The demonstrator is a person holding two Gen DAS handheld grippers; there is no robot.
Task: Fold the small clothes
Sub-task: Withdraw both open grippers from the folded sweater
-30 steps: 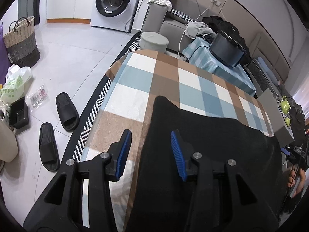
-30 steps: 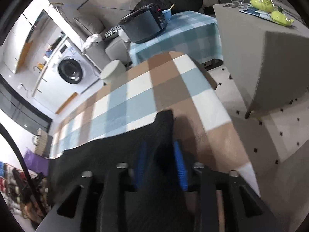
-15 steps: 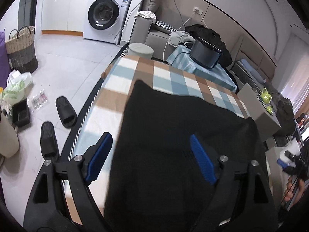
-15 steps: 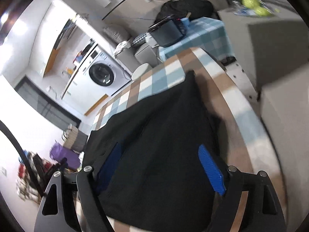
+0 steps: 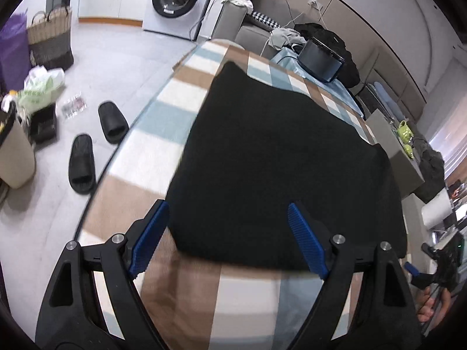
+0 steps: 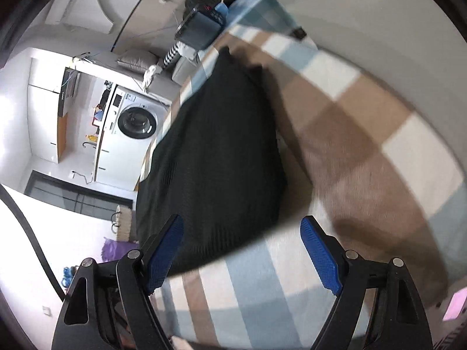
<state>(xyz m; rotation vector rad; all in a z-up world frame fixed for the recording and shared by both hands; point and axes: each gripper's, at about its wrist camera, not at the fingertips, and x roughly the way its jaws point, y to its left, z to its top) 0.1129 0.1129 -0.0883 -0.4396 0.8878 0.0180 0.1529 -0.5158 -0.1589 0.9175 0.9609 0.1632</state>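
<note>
The checked table [image 5: 163, 134] carries the black garment [image 5: 277, 160], which lies flat as a broad, roughly square slab across the middle of the surface, its far corner reaching toward the far end and its near edge well short of the near edge of the table. The fold just laid looks finished, so the step in hand is judged to be picking the next grip: both hands would do well to come in low at the two near corners of the cloth, pinch only the top layers evenly, and lift together so the slab does not skew. The left gripper [image 5: 224, 236] stands wide with nothing between its blue pads, hanging above the near edge of the garment; the right gripper [image 6: 242, 250] is equally wide and empty, by the garment's near right corner. A second ago both grippers were narrow and pinching the cloth's far edge; since then they have let go and drawn back toward the near edge.
</note>
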